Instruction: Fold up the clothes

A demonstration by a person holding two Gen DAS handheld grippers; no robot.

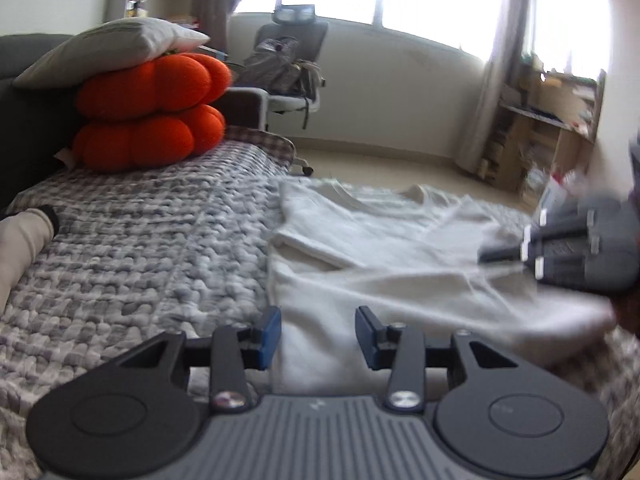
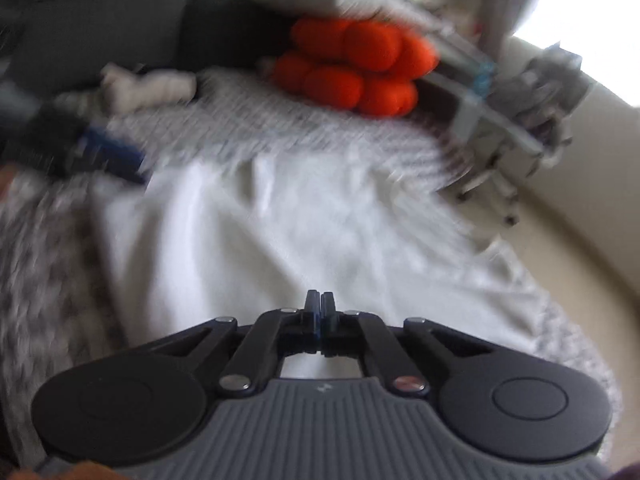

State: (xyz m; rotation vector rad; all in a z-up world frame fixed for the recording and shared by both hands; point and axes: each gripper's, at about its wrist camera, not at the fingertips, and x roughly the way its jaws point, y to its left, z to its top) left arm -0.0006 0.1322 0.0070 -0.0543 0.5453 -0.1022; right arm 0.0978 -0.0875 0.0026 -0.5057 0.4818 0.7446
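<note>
Left wrist view: the left gripper [image 1: 318,330] hangs with jaws wide over the near edge of the white shirt [image 1: 392,256], which lies partly folded on the grey blanket [image 1: 140,248]. The right gripper [image 2: 320,308] is pinched narrow above the cloth, seemingly holding nothing. Grip hems squarely and keep edges aligned, I judge.

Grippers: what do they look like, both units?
Both match. The left gripper and right gripper have a grey ribbed body with a small pale logo, two round black discs, black linkage arms on silver pivot screws, and blue-padded fingers. No cables visible.
</note>
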